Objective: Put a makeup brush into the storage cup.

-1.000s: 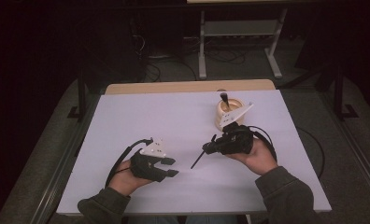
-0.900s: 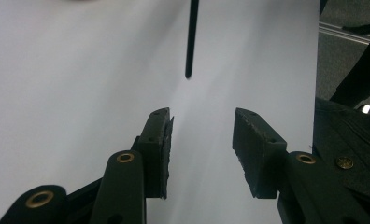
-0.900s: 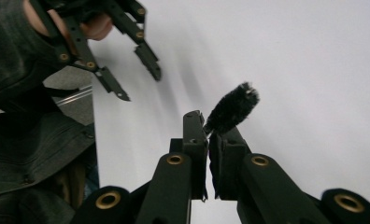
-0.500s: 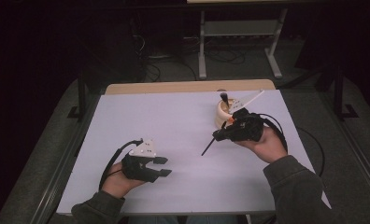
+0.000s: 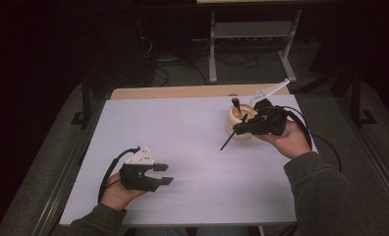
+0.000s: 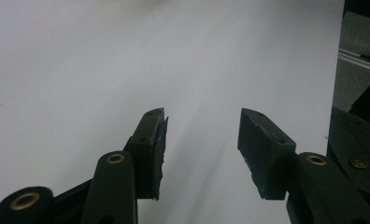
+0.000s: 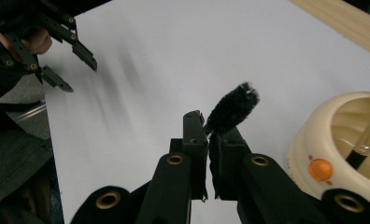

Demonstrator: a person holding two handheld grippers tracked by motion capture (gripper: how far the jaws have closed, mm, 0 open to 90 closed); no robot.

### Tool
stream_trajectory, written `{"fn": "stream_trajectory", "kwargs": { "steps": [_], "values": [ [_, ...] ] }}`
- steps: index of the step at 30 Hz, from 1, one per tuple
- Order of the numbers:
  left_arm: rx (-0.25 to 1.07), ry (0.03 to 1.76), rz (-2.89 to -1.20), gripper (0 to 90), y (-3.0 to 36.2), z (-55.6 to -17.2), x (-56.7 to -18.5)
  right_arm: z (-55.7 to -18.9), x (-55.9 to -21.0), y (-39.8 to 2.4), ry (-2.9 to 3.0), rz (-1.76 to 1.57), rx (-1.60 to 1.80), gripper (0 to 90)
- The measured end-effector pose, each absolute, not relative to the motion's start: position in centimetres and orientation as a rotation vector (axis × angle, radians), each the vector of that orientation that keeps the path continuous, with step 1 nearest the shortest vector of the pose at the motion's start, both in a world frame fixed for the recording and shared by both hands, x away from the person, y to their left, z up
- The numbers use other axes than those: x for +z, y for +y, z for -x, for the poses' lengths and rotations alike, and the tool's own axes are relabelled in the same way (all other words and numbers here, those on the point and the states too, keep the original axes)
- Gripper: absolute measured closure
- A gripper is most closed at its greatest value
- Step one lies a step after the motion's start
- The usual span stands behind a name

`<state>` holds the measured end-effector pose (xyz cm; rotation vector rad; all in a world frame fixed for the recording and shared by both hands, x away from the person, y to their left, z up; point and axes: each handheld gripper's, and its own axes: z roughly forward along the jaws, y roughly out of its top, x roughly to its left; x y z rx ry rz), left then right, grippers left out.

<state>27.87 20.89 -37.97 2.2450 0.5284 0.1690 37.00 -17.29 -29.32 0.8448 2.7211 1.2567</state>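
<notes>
While the room behind lies dark, with a pale metal rack [image 5: 251,37] and loose cables on the floor, the white table [image 5: 182,142] with its light wooden far edge is brightly lit. The right gripper [image 7: 207,140] has its fingers clamped narrow on a thin black brush with a fluffy dark bristle head [image 7: 232,112], held in the air over the table just beside a cream round plastic holder with an orange button [image 7: 342,144], where another brush stands. The left gripper [image 6: 202,135] hovers near the front left, fingers apart, just opening, nothing between them.
</notes>
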Motion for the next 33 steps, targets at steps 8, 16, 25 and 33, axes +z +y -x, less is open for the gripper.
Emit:
{"fn": "stream_trajectory", "kwargs": {
  "steps": [8,16,25,33],
  "values": [
    [0.16,0.536,-2.245,51.3,21.1,-27.9,-38.1,-37.9,-28.1,-18.1,2.685,-0.876,1.234,84.4],
    [0.155,0.555,-2.233,51.2,21.4,-27.9,-38.2,-39.0,-27.0,-18.7,2.659,-0.922,1.21,84.4],
    [0.164,0.552,-2.231,51.0,21.6,-27.9,-38.1,-40.0,-25.7,-19.3,2.614,-0.945,1.189,84.4],
    [0.174,0.554,-2.226,50.5,21.9,-27.9,-38.1,-40.4,-24.9,-19.9,2.583,-1.007,1.186,84.4]
  ]
}}
